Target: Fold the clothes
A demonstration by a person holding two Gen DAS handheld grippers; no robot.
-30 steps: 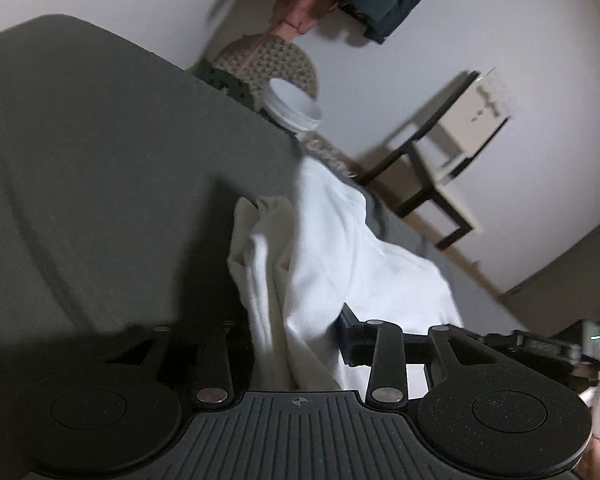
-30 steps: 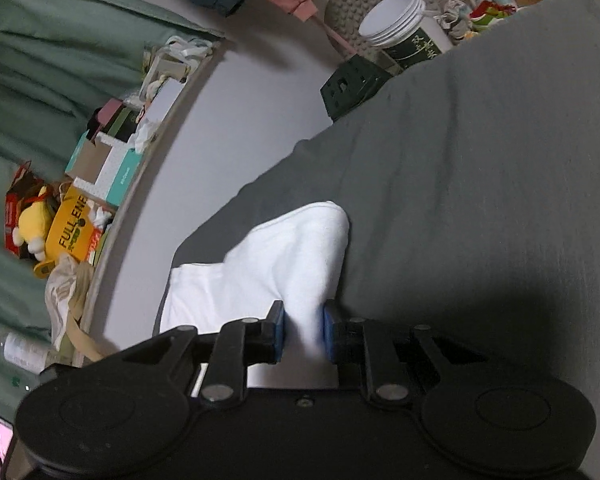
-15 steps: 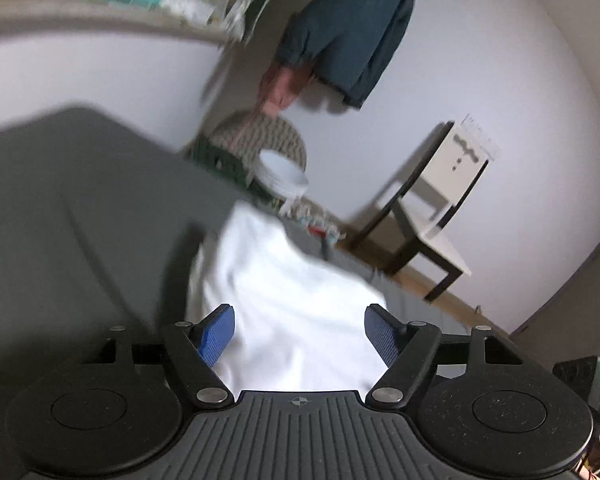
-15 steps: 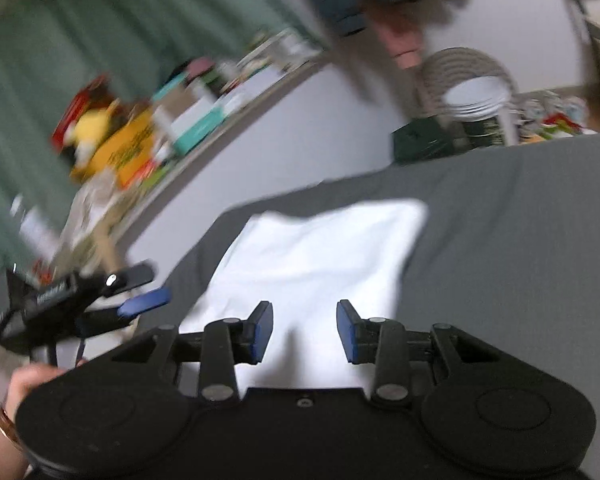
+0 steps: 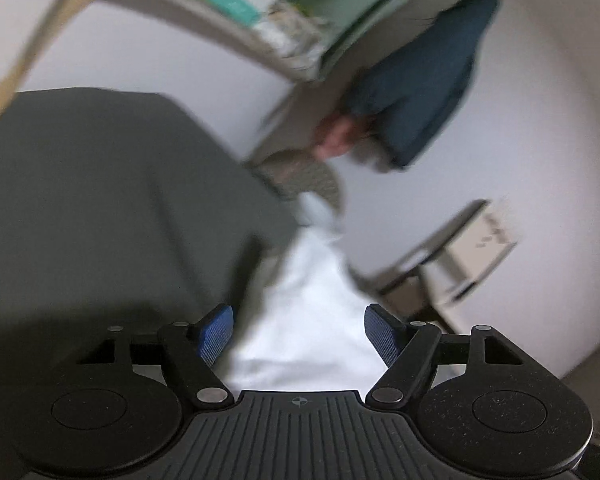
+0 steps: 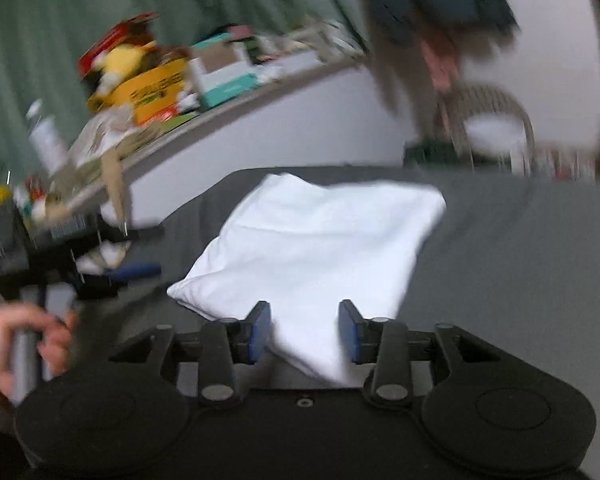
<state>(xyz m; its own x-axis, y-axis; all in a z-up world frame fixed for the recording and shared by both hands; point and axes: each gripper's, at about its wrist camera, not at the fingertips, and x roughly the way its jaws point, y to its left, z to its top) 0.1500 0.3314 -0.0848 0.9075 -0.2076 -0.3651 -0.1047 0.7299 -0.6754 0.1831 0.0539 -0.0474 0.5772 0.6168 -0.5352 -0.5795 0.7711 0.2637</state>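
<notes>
Only the right wrist view shows the whole folded white cloth (image 6: 316, 248) lying flat on the grey bed (image 6: 520, 264), plus the person's hand (image 6: 16, 344) gripping the left tongs (image 6: 140, 270). The left view catches just a blurred strip of it. Its long side runs diagonally away toward the far right. Both the left tongs and right tongs (image 6: 305, 330) now stand apart, empty; a second ago they pinched the cloth.
</notes>
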